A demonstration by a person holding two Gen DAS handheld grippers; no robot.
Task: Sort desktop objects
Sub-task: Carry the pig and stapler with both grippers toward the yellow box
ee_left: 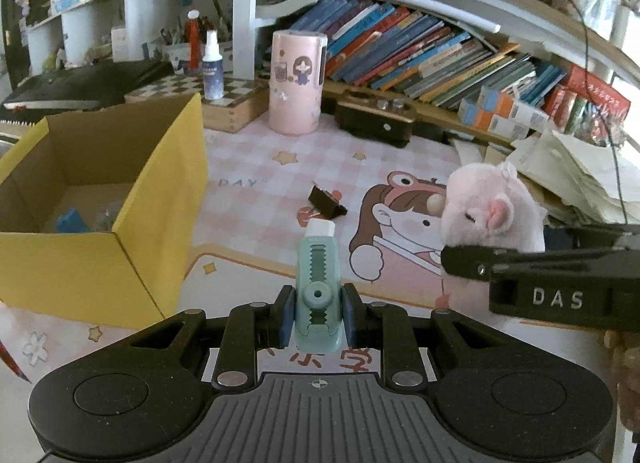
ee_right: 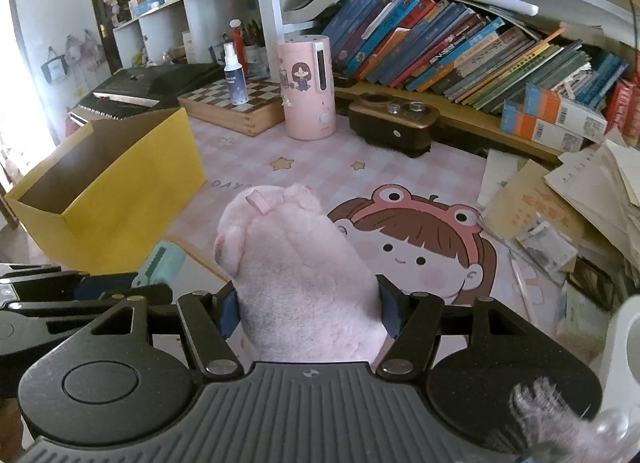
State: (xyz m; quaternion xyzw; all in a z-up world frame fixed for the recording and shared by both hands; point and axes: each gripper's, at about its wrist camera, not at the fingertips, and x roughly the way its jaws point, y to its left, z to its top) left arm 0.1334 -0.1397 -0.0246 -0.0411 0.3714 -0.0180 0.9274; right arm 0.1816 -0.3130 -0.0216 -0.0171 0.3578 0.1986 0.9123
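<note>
Two grippers, each holding one thing. Left gripper (ee_left: 318, 317): jaws drawn narrow, blue pads clamped on both sides of one teal plastic eraser holder (ee_left: 318, 283), ridged slider down its middle, white eraser tip poking out at the far end; it is held above the desk mat (ee_left: 260, 167), pointing forward. Right gripper (ee_right: 308, 309): jaws partly spread, pads pressing into the flanks of one pink plush toy (ee_right: 296, 263), soft and fuzzy, rounded, with a small ribbon loop on top; it too is held above the mat. In the left wrist view the plush sits to the right, just beyond the other gripper's black finger. One black binder clip (ee_left: 326, 202) lies on the mat, beyond the eraser tip, apart from it. One yellow cardboard box (ee_left: 160, 167), open-topped with a brown inside, stands at the left on the mat; inside it, one blue item and some pale things too blurred to name. Mat is smooth, pink-checked, printed with stars and a cartoon girl. Further back: one pink cylinder (ee_left: 296, 83) with a cartoon figure, one white spray bottle (ee_left: 212, 67) standing on one wooden chessboard box (ee_left: 236, 101), one row of leaning books (ee_left: 420, 55), one loose pile of papers (ee_left: 580, 171) at right.
</note>
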